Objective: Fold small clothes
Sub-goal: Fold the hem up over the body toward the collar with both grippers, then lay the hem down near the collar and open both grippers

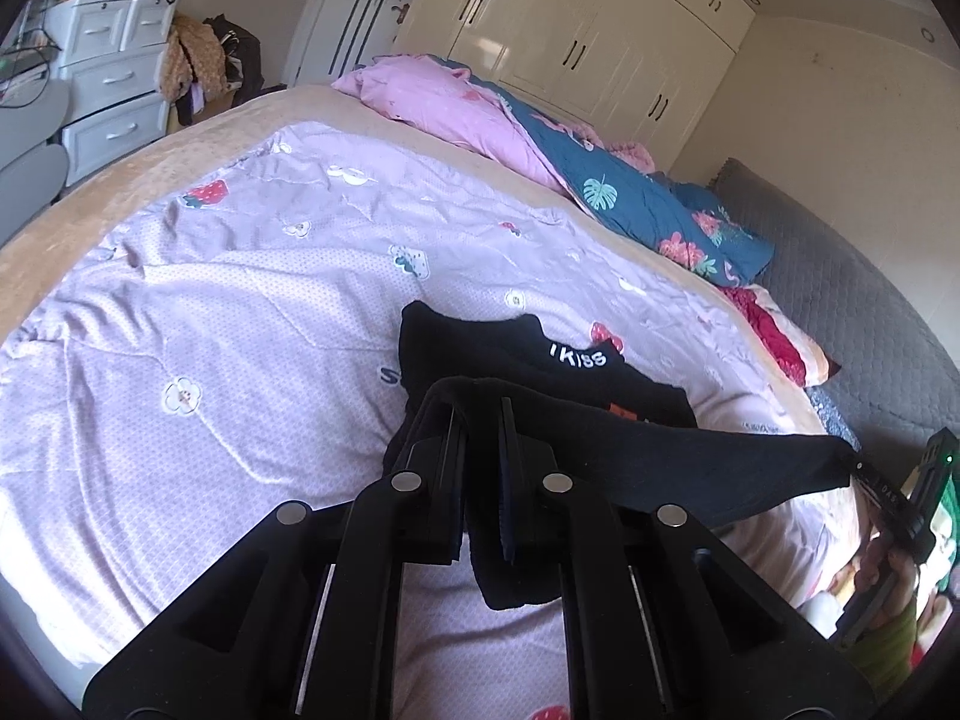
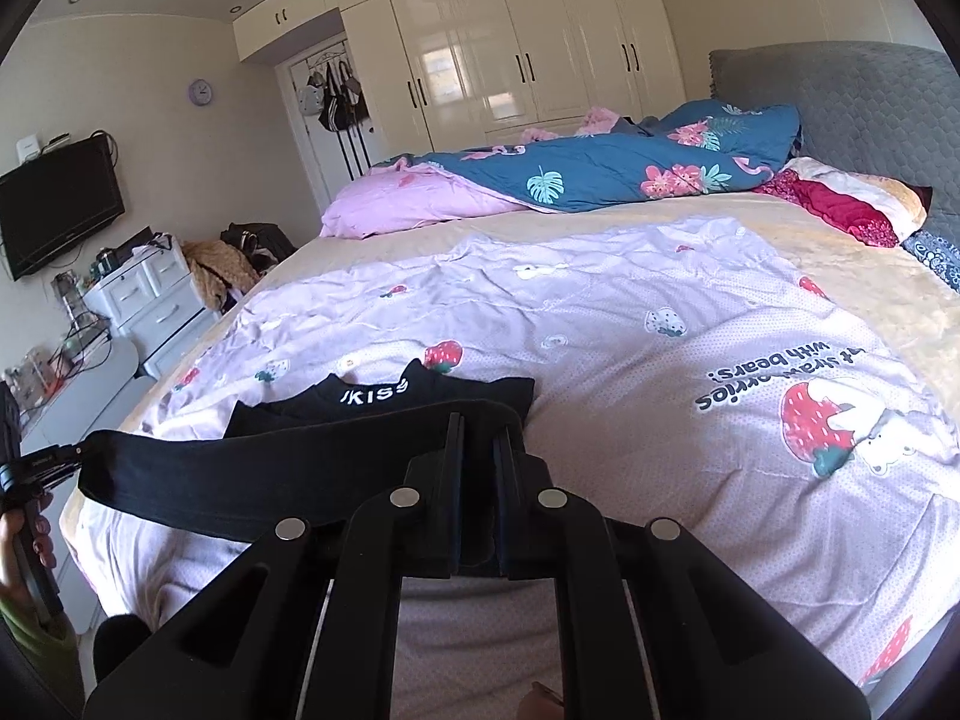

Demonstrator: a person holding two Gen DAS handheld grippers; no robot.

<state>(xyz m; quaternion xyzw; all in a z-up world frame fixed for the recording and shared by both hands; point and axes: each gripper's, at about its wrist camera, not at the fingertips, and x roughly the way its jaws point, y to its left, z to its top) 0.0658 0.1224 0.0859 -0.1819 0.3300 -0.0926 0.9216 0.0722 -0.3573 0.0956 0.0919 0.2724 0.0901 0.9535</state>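
Left gripper is pinching one end of a black garment, its fingers closed on the fabric, part of which is hanging down between them. Right gripper is clamping the opposite end of the same black garment, so the cloth is stretching as a band between the two tools, just above the bed. In the left wrist view the right gripper is appearing at 3 o'clock, holding the cloth's far corner; in the right wrist view the left gripper is appearing at 9 o'clock, doing likewise. Beyond the band, toward 12 o'clock, more black fabric with white lettering is lying flat on a lilac strawberry-print quilt covering the bed. A pink and blue floral duvet is lying bunched at the far side, toward 12 o'clock, in front of cream wardrobes. White drawers are standing at 10 o'clock in the left wrist view.
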